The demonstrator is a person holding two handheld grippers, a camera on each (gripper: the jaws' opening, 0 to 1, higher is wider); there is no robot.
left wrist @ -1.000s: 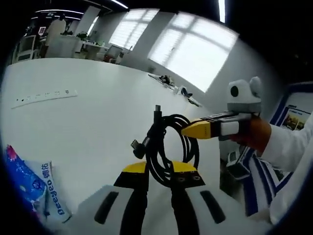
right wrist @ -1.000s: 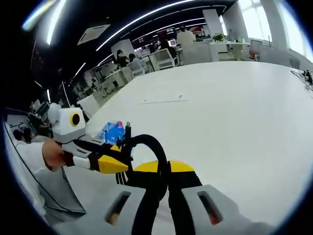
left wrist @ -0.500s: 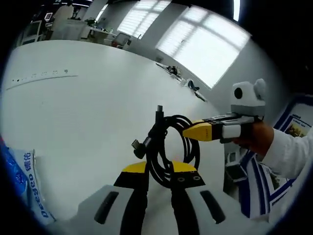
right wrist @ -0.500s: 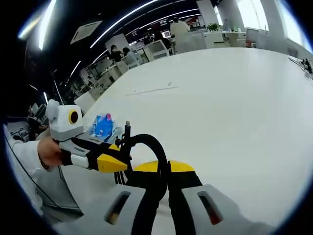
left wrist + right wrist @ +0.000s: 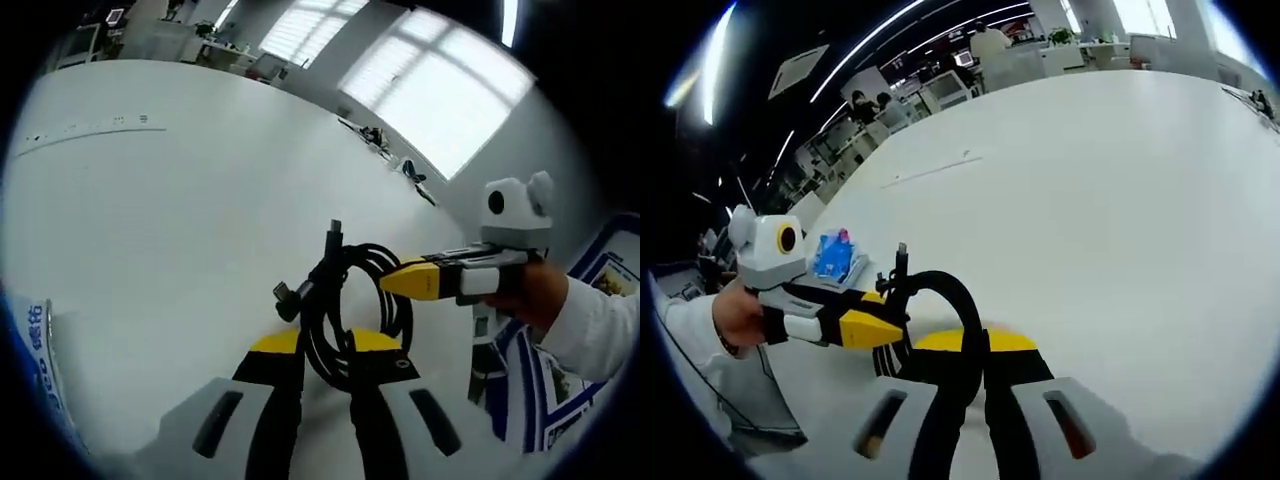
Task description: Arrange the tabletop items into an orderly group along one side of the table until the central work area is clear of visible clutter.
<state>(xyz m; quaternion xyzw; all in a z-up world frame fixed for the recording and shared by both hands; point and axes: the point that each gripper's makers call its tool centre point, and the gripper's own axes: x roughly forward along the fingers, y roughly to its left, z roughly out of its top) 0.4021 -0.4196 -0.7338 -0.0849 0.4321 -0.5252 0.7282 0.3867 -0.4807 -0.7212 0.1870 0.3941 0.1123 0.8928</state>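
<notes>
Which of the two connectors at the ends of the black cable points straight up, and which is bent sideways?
On the black cable, the straight plug points up above the coil; the angled connector sits lower and bends sideways.

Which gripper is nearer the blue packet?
Left. In the right gripper view the left gripper sits just below the blue packet, between it and the camera. The right gripper is farther right, shut on the black cable.

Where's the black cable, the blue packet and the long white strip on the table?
cable (image 5: 345, 300), left gripper view, coil's middle
packet (image 5: 832, 256), right gripper view, blue face
strip (image 5: 85, 133), left gripper view, mid-length
</notes>
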